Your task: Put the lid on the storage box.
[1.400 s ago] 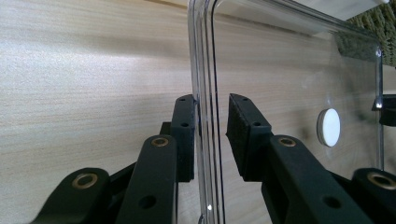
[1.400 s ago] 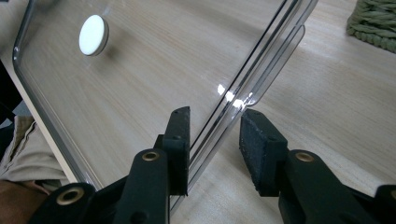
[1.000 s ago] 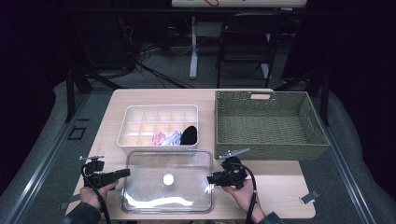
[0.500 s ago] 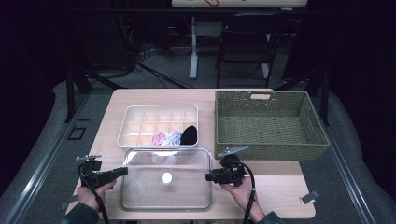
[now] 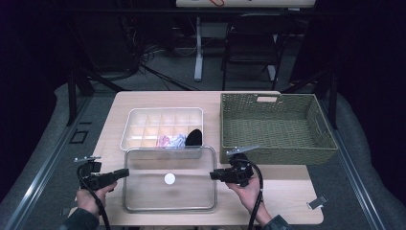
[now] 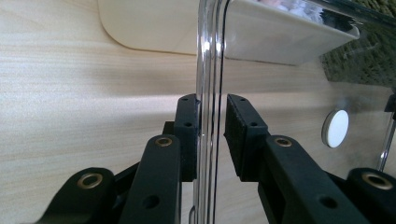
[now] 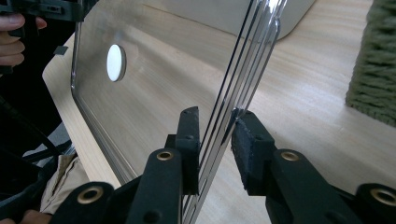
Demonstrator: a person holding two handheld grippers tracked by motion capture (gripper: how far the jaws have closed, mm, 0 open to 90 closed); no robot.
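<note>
High view: a clear lid (image 5: 168, 179) with a white round knob (image 5: 169, 179) at its middle is held level over the near part of the wooden table (image 5: 287, 191), one gripper at each short edge. The left gripper (image 5: 125, 172) bites the lid's left rim and the right gripper (image 5: 213, 175) bites its right rim, each held by a hand coming in from the bottom. The lid's far edge lies just at the near wall of the white divided box (image 5: 143, 125), which holds a pale bundle and a dark item in its near cells; the two overlap slightly in this view. To the right, the green woven basket (image 5: 273, 129) stands close beside the box, its near left corner just behind the right gripper. Bare tabletop lies to the right of the lid and in front of the basket, and a narrow strip lies left of the left hand before the table's edge. In the left gripper view the two pads clamp the lid's rolled rim, which runs upright between them, with the box's rounded corner beyond. In the right gripper view the jaws have just been closing, and the rim stands slanted between the pads, which sit against it on both sides, the basket's wall near on the right.
</note>
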